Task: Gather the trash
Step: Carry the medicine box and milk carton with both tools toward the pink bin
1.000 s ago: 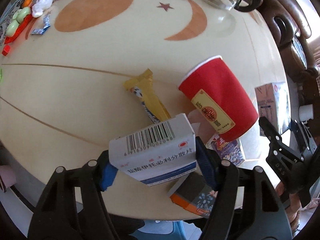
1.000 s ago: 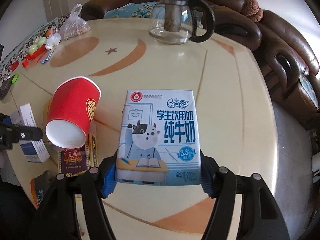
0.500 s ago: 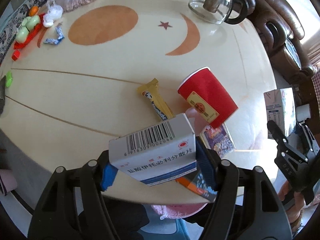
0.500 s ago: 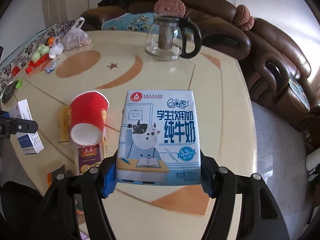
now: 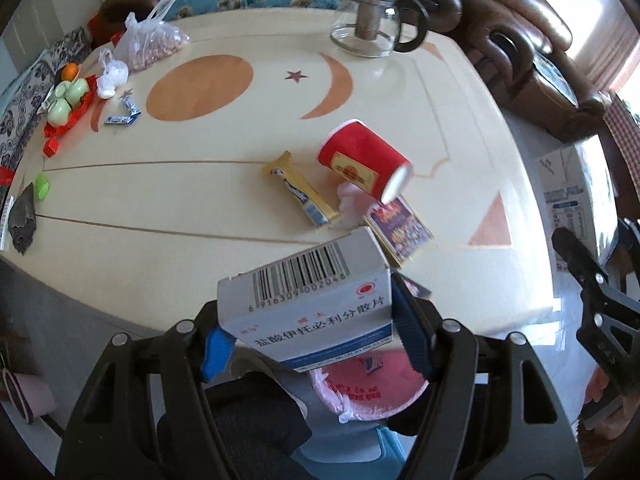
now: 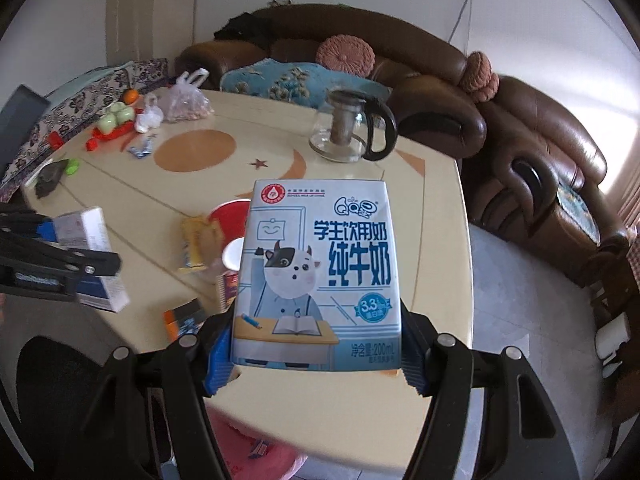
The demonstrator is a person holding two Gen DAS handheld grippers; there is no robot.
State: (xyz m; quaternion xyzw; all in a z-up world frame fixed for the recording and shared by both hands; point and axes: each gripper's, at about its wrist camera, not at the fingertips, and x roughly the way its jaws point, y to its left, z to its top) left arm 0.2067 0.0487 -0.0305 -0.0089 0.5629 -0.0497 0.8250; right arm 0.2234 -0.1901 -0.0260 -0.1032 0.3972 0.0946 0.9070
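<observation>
My left gripper (image 5: 308, 320) is shut on a white and blue medicine box (image 5: 308, 300) with a barcode, held above the table's near edge. My right gripper (image 6: 316, 344) is shut on a light blue milk carton (image 6: 320, 276) with a cartoon cow, also lifted over the table. The carton (image 5: 576, 204) and right gripper show at the right of the left wrist view; the box (image 6: 92, 256) and left gripper (image 6: 60, 264) show at the left of the right wrist view. A bin with a pink bag (image 5: 372, 380) sits below the table edge, under the box.
On the cream table (image 5: 180, 200) lie a tipped red paper cup (image 5: 364, 164), a yellow wrapper (image 5: 300, 192), a purple card box (image 5: 400, 228) and an orange-black packet (image 6: 184, 316). A glass teapot (image 5: 372, 20), a bag of nuts (image 5: 148, 44) and small items stand farther back. Brown sofas (image 6: 540, 184) ring the table.
Both grippers have risen and drawn back from the table with their boxes still held. The table items look smaller, and the pink-lined bin has come into view below the edge.
</observation>
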